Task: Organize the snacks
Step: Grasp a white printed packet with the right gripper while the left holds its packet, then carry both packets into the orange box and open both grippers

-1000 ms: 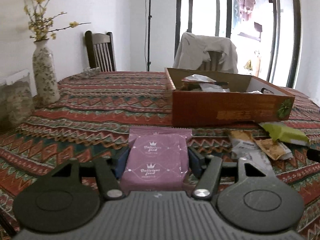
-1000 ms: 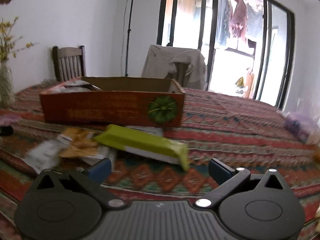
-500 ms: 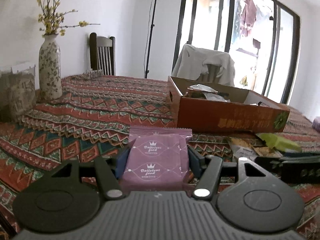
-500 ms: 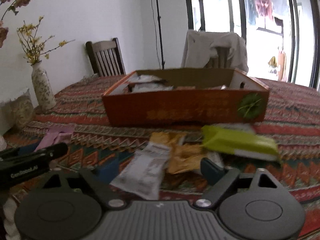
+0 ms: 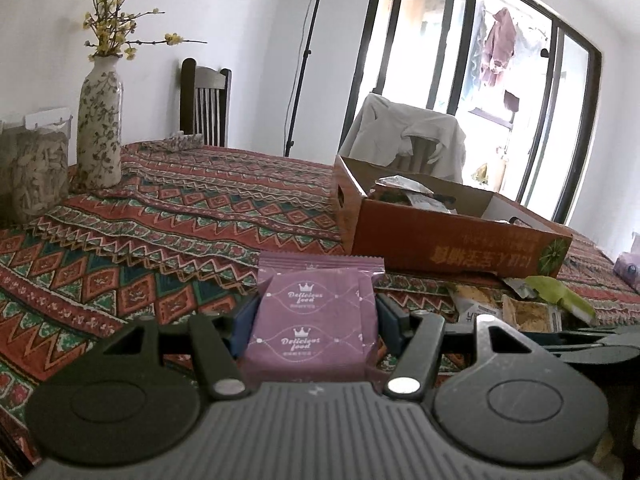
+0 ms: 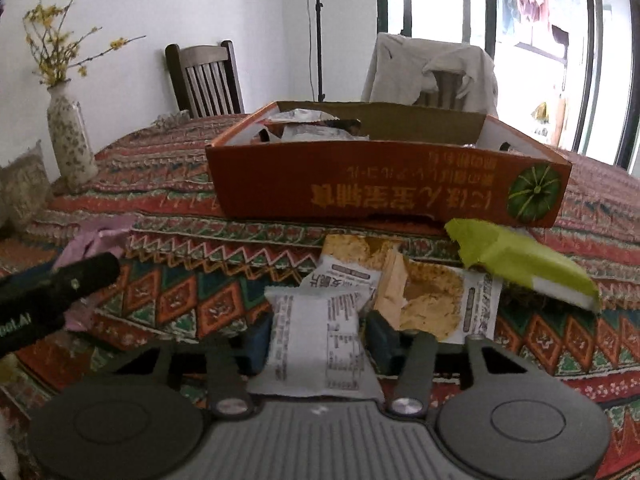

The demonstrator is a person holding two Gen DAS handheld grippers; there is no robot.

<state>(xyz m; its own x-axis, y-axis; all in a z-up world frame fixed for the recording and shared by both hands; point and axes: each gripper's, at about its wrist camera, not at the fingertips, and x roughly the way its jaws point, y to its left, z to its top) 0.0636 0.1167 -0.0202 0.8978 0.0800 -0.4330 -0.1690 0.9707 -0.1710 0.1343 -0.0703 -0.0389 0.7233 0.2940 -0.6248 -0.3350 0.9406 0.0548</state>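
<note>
My left gripper (image 5: 316,320) is shut on a purple snack packet (image 5: 316,312), held just above the patterned tablecloth. The same purple packet (image 6: 100,236) shows at the left of the right wrist view. My right gripper (image 6: 320,336) is low over the table and its jaws are closing on a white snack packet (image 6: 316,340), with both pads against its sides. Behind it lie tan snack packets (image 6: 424,292) and a green packet (image 6: 520,264). The orange cardboard box (image 6: 384,184) stands further back with several packets inside.
A flowered vase (image 5: 100,128) and a clear jar (image 5: 36,172) stand at the table's left side. A wooden chair (image 5: 204,104) and a cloth-draped chair (image 5: 404,136) are behind the table. A light stand (image 5: 304,56) rises by the window.
My right gripper swung left from the green packet to the white packet, and its jaws closed in from wide open. My left gripper kept its hold on the purple packet and shifted slightly.
</note>
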